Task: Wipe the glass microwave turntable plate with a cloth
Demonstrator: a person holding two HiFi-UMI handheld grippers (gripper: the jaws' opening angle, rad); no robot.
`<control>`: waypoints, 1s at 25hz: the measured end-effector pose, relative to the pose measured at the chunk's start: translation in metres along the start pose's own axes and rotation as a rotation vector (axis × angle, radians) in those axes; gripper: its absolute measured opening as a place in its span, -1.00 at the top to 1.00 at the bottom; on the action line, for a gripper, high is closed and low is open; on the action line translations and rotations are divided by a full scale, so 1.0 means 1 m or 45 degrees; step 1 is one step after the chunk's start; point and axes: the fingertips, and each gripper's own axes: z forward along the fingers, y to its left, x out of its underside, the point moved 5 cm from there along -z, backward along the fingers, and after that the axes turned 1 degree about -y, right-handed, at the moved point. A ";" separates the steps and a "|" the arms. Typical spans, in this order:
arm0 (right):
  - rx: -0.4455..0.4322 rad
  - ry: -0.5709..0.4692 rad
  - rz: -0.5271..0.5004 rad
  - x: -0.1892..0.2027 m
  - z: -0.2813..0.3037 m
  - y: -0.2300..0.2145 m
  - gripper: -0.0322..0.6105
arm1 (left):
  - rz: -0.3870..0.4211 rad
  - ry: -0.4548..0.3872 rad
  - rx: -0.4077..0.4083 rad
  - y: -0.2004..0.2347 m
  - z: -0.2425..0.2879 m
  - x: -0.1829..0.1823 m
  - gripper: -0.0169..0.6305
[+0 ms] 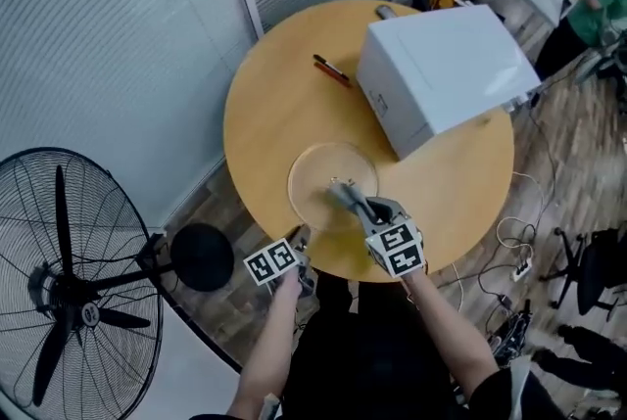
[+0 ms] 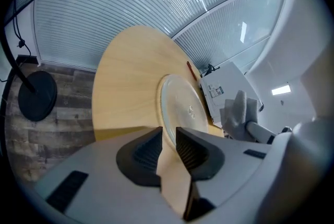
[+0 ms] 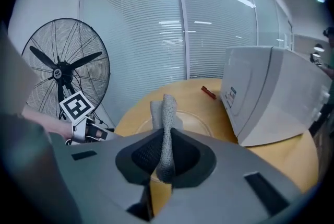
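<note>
Glass plate: a clear round glass plate (image 1: 315,168) lay flat on a round wooden surface (image 1: 265,115), close to its near edge.
Cloth: a grey woven cloth (image 3: 167,108), folded into a narrow upright strip, was over the middle of the plate. Whether it touched the glass could not be told.
Right gripper: the right gripper (image 3: 166,139) reached in from the near edge of the surface, over the near part of the plate.
Right fingers: its fingers (image 3: 185,155) were pressed together on the cloth, whose free end stuck out past their tips.
Left gripper: the left gripper (image 2: 168,139) sat at the near edge of the surface, to the left of the right one, at the plate's near left rim.
Left fingers: its fingers (image 2: 143,152) were drawn almost together, and the thin rim of the plate ran in between them.
Microwave: a white microwave (image 1: 441,75) stood on the far right part of the surface, well apart from the plate.
Pen: a red and black pen (image 1: 331,68) lay on the surface just left of the microwave, towards the far edge.
Fan: a large black pedestal fan (image 1: 69,281) stood on the floor, off the left edge of the surface.
</note>
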 end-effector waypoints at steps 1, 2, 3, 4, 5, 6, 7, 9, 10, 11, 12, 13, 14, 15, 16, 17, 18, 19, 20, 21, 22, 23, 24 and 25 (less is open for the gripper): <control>0.011 -0.018 0.010 0.000 -0.008 0.000 0.78 | 0.001 -0.012 0.005 -0.002 -0.007 0.001 0.72; 0.022 -0.036 0.020 0.000 -0.016 -0.001 0.78 | 0.008 -0.029 0.012 -0.005 -0.014 0.002 0.73; 0.031 -0.055 0.030 -0.002 -0.024 -0.002 0.78 | 0.025 -0.050 0.019 -0.010 -0.022 0.001 0.76; 0.034 -0.076 0.040 -0.003 -0.031 -0.004 0.78 | 0.051 -0.073 0.026 -0.016 -0.030 0.000 0.78; 0.030 -0.099 0.049 -0.004 -0.038 -0.005 0.78 | 0.082 -0.098 0.031 -0.023 -0.039 -0.002 0.81; 0.021 -0.123 0.055 -0.005 -0.043 -0.005 0.78 | 0.114 -0.126 0.037 -0.030 -0.047 -0.005 0.82; 0.009 -0.147 0.057 -0.007 -0.049 -0.006 0.78 | 0.145 -0.156 0.045 -0.038 -0.054 -0.008 0.85; -0.017 -0.196 0.050 -0.013 -0.060 -0.008 0.78 | 0.215 -0.219 0.066 -0.058 -0.067 -0.018 0.88; -0.029 -0.222 0.045 -0.018 -0.066 -0.010 0.78 | 0.253 -0.248 0.080 -0.070 -0.073 -0.023 0.89; -0.041 -0.249 0.043 -0.023 -0.072 -0.013 0.78 | 0.290 -0.274 0.095 -0.082 -0.078 -0.027 0.92; -0.052 -0.275 0.043 -0.028 -0.078 -0.015 0.78 | 0.325 -0.300 0.110 -0.095 -0.083 -0.032 0.93; -0.063 -0.301 0.044 -0.034 -0.084 -0.018 0.78 | 0.358 -0.326 0.122 -0.108 -0.088 -0.036 0.93; -0.073 -0.325 0.045 -0.039 -0.090 -0.021 0.78 | 0.390 -0.354 0.133 -0.121 -0.093 -0.039 0.94; -0.083 -0.346 0.042 -0.044 -0.098 -0.024 0.78 | 0.421 -0.383 0.142 -0.135 -0.098 -0.041 0.95; -0.092 -0.367 0.035 -0.049 -0.105 -0.027 0.78 | 0.450 -0.414 0.150 -0.148 -0.104 -0.043 0.96; -0.104 -0.387 0.024 -0.054 -0.113 -0.030 0.78 | 0.478 -0.448 0.154 -0.161 -0.110 -0.045 0.96; -0.117 -0.408 0.012 -0.060 -0.120 -0.034 0.78 | 0.507 -0.483 0.154 -0.173 -0.116 -0.047 0.96; -0.131 -0.430 -0.001 -0.066 -0.127 -0.036 0.78 | 0.538 -0.517 0.151 -0.185 -0.123 -0.049 0.96; -0.146 -0.452 -0.016 -0.072 -0.135 -0.039 0.78 | 0.571 -0.549 0.147 -0.197 -0.129 -0.049 0.96; -0.159 -0.472 -0.036 -0.078 -0.143 -0.042 0.78 | 0.603 -0.579 0.144 -0.209 -0.136 -0.049 0.96; -0.171 -0.492 -0.059 -0.083 -0.150 -0.044 0.78 | 0.636 -0.607 0.142 -0.221 -0.142 -0.048 0.96; -0.182 -0.513 -0.082 -0.088 -0.158 -0.047 0.78 | 0.670 -0.634 0.138 -0.233 -0.148 -0.046 0.96; -0.193 -0.535 -0.100 -0.092 -0.165 -0.050 0.78 | 0.708 -0.661 0.131 -0.244 -0.153 -0.044 0.96; -0.204 -0.556 -0.110 -0.095 -0.172 -0.053 0.78 | 0.749 -0.685 0.123 -0.255 -0.158 -0.041 0.96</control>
